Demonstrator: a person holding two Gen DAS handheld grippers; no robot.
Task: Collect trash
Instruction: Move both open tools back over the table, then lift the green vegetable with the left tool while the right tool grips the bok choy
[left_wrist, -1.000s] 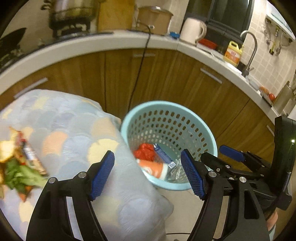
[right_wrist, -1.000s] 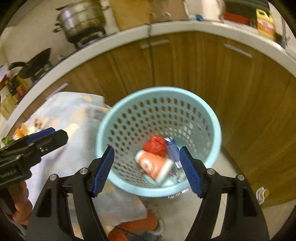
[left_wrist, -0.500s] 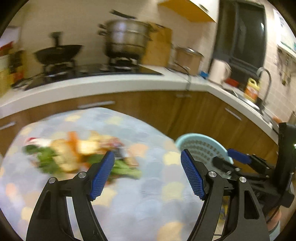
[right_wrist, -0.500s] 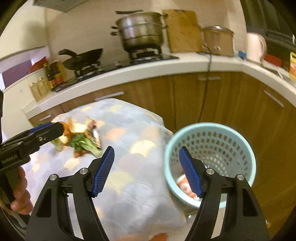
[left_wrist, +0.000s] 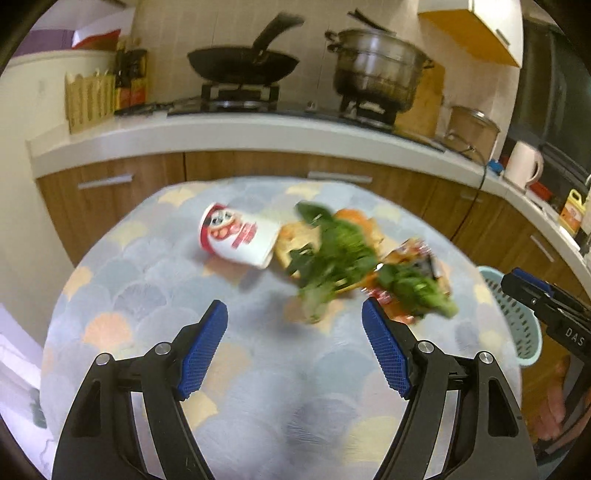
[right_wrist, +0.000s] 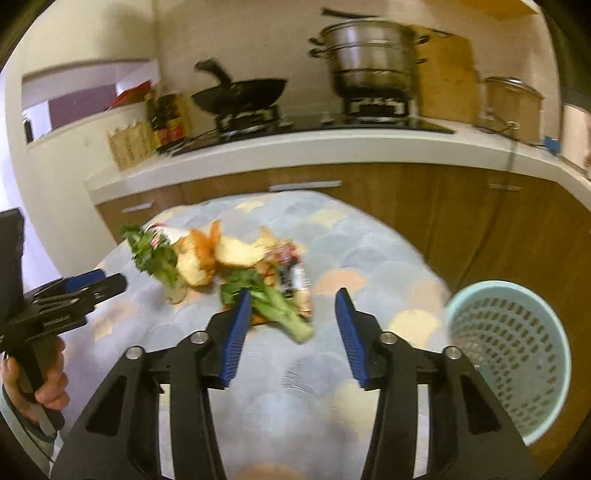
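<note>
A heap of trash lies on a table with a pastel scallop-patterned cloth (left_wrist: 155, 280): a white and red paper cup (left_wrist: 238, 236) on its side, leafy greens (left_wrist: 332, 254), bread scraps (right_wrist: 232, 253) and a crumpled snack wrapper (left_wrist: 417, 258). My left gripper (left_wrist: 295, 349) hovers open over the cloth, short of the heap, with nothing between its fingers. My right gripper (right_wrist: 293, 334) hangs above a green stalk (right_wrist: 284, 314) at the heap's near edge; its jaws are closing and hold nothing. A light blue perforated bin (right_wrist: 509, 350) stands on the floor to the right of the table.
Behind the table runs a white counter (left_wrist: 221, 133) over wooden cabinets, with a black wok (left_wrist: 243, 66), a steel pot (left_wrist: 376, 74), a wicker basket (left_wrist: 88, 99) and a white kettle (left_wrist: 522, 166). A hand (right_wrist: 37, 384) holds the left gripper's handle.
Both grippers have swung left from over the bin to over the table and its trash heap. The right gripper's jaws have narrowed. The left jaws keep their width.
</note>
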